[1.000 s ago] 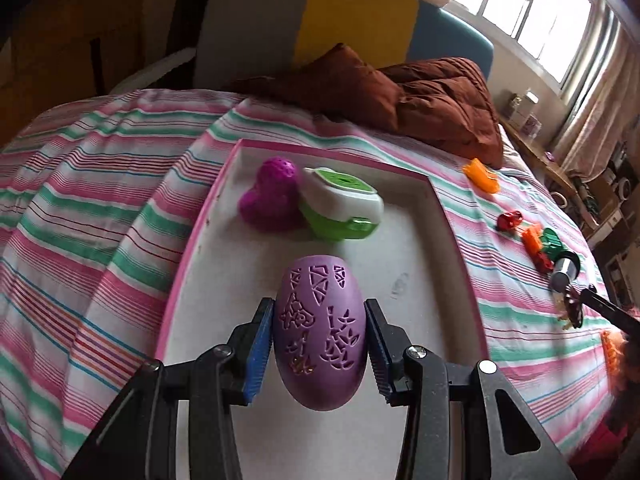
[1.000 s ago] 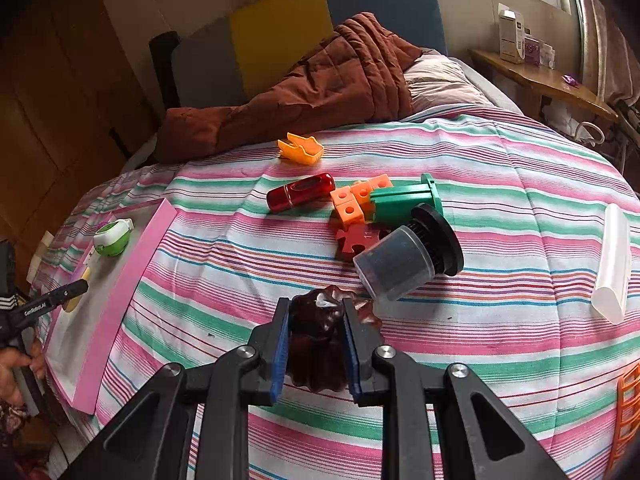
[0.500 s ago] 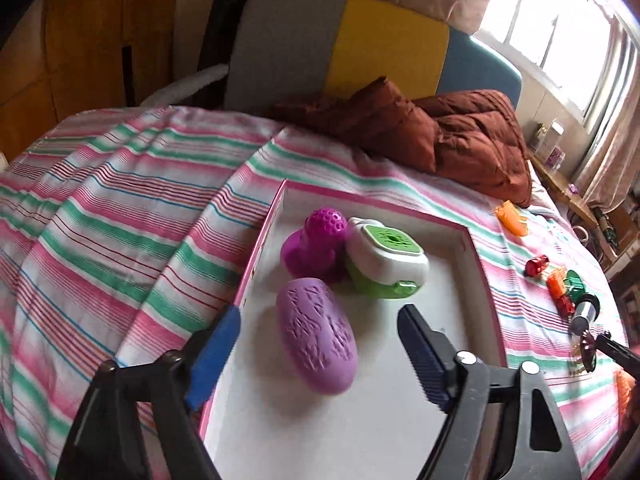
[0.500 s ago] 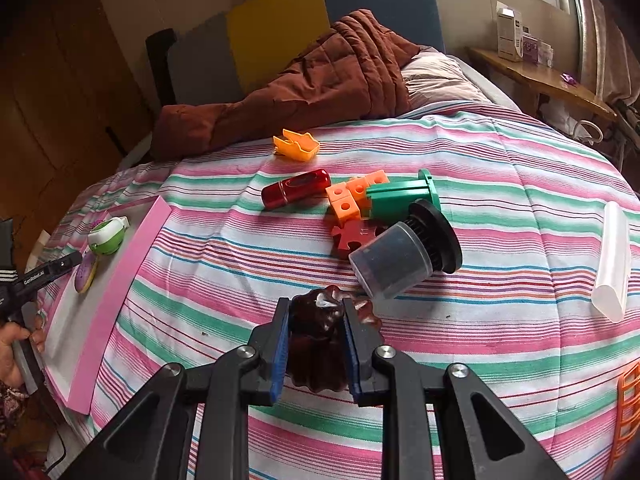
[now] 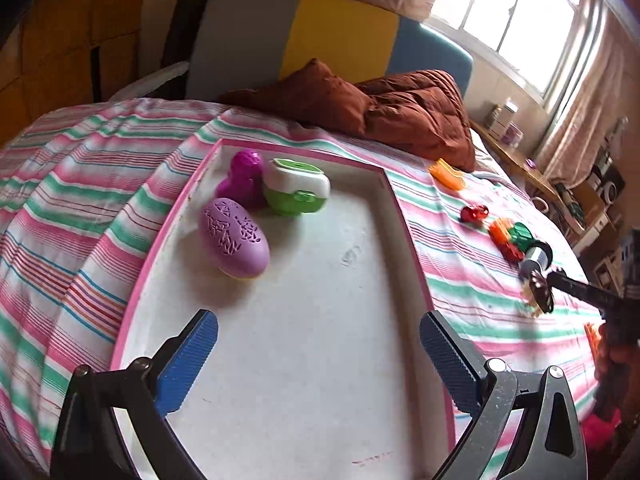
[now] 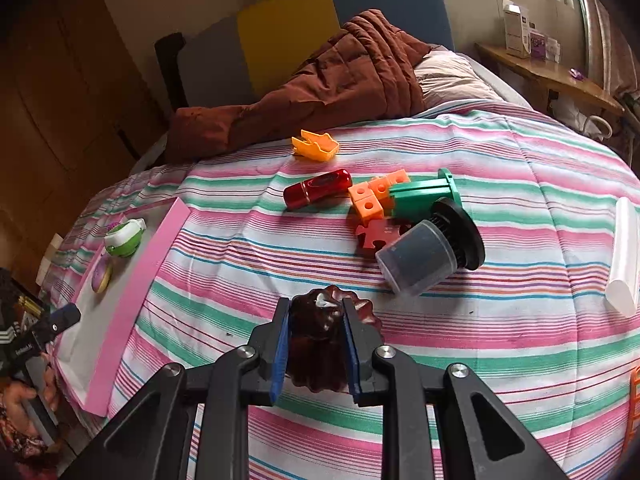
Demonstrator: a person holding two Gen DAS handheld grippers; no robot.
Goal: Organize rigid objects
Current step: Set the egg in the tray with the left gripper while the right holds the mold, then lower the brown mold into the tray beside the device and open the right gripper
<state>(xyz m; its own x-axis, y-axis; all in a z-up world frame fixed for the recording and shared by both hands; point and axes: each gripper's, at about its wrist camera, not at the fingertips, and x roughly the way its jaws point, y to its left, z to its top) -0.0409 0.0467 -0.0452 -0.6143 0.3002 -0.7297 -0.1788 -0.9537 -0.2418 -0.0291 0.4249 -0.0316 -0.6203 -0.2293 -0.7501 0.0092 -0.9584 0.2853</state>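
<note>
Pink-rimmed tray (image 5: 394,208) — three pieces in: purple perforated egg (image 5: 234,238), magenta toy (image 5: 242,180), green-white case (image 5: 296,192). Left gripper (image 5: 318,344), jaws just opened wide, empty. Right gripper (image 6: 314,344) clamped on brown fluted mould (image 6: 320,340) — loose pile unsorted, red capsule (image 6: 318,188) among it.

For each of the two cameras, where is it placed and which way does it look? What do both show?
Left wrist: sits on the left gripper, looks down over the pink-rimmed tray; own open fingers show, nothing between them.
Right wrist: sits on the right gripper, looks down across the striped bedspread; own fingers clamp a dark brown fluted mould; a hand at left.
Shared: the tray, the purple egg-shaped case, the green-and-white case, the toy pile.
</note>
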